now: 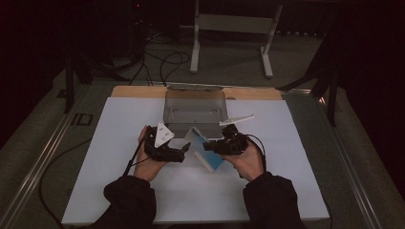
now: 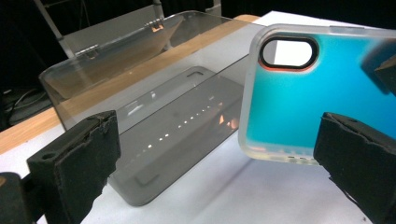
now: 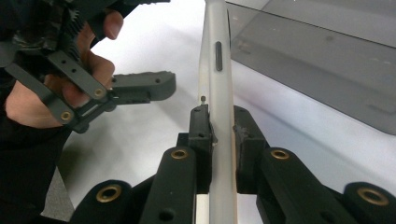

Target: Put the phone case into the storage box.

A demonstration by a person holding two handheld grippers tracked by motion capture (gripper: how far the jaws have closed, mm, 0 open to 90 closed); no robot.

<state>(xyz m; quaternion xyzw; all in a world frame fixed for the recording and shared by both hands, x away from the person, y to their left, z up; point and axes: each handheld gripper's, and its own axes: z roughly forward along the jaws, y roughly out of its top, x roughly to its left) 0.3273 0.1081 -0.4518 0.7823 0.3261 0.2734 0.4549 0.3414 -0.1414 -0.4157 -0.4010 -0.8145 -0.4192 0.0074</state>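
Note:
A phone case (image 1: pixel 206 151) with a teal back and a frosted clear rim hangs tilted just above the white mat. My right gripper (image 3: pixel 222 125) is shut on its edge, pads on both faces; it also shows in the high view (image 1: pixel 213 147). In the left gripper view the phone case (image 2: pixel 317 93) stands at the right with its camera cutout at the top. My left gripper (image 2: pixel 217 149) is open, its jaws wide apart with nothing between them. It sits just left of the case (image 1: pixel 184 152), and one of its fingers (image 3: pixel 144 86) shows beside the case's edge (image 3: pixel 217 70).
A smoked clear plastic box (image 1: pixel 195 112) lies open at the far side of the white mat (image 1: pixel 143 191), close behind the case. A wooden strip (image 1: pixel 138 91) borders the mat. A metal stand (image 1: pixel 229 24) and cables are on the floor beyond.

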